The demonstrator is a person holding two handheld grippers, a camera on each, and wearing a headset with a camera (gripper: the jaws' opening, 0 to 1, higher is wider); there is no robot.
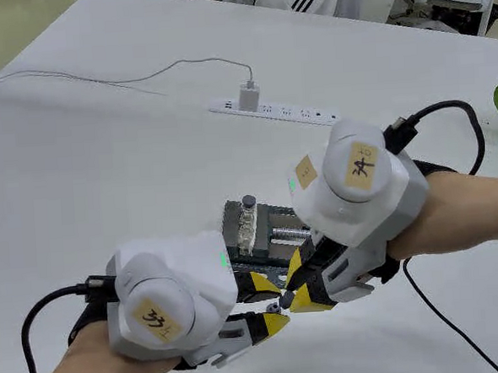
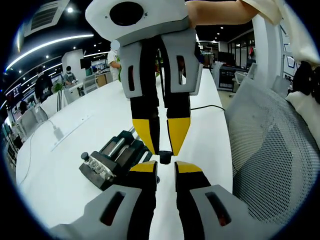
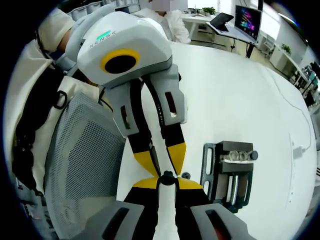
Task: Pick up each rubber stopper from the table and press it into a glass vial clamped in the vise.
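1 vial (image 1: 249, 224) clamped in vise (image 1: 270, 234), dark stopper (image 1: 249, 201) plugging it.

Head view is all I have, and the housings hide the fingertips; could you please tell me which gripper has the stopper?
Observer: The left gripper view shows the right gripper closed on the rubber stopper.
Operator: Thank you; is the left gripper gripping it too?
Observer: No, its jaws stand apart, just beneath the stopper.
Operator: Is anything lying near the tips?
Observer: In the right gripper view a small dark round thing, perhaps another stopper, lies on the table between the tips and the vise.
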